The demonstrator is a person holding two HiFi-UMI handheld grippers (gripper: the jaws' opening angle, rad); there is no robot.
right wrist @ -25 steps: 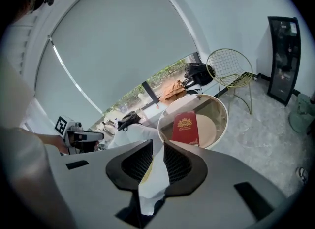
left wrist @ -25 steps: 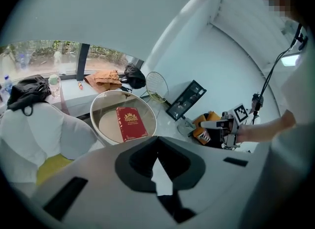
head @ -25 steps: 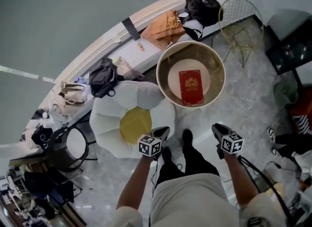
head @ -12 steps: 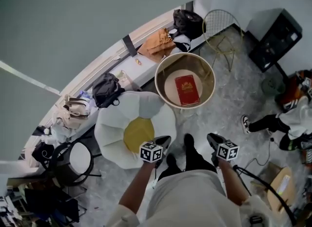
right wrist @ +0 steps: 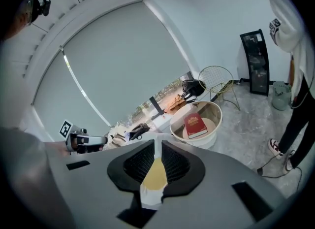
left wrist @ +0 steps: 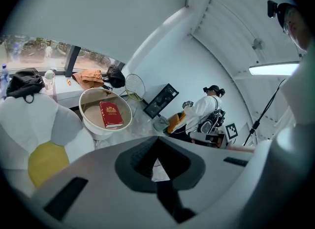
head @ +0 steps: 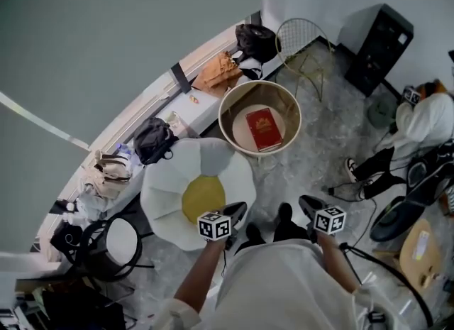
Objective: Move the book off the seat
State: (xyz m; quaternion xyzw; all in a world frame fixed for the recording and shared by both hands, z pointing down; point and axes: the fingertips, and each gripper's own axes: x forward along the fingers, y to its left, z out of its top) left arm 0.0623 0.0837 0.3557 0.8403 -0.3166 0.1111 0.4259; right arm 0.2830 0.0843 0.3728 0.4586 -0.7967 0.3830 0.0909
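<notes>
A red book [head: 263, 128] lies flat inside the round, high-rimmed table [head: 234, 101], just beside the white flower-shaped seat [head: 164, 194], as a person stands over both. The left hand-held gripper [head: 237, 210] is closed tight and empty. The right hand-held gripper [head: 306, 201], its jaws just closing to a narrow slit, holds nothing.

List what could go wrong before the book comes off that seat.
1. The left gripper is shut and the right gripper has just been closing its jaws on nothing; both must reopen to grasp the red book.
2. The book lies flat inside the tub chair; its high wall may block a low approach.
3. The flower pouf beside the path could catch a foot.
</notes>
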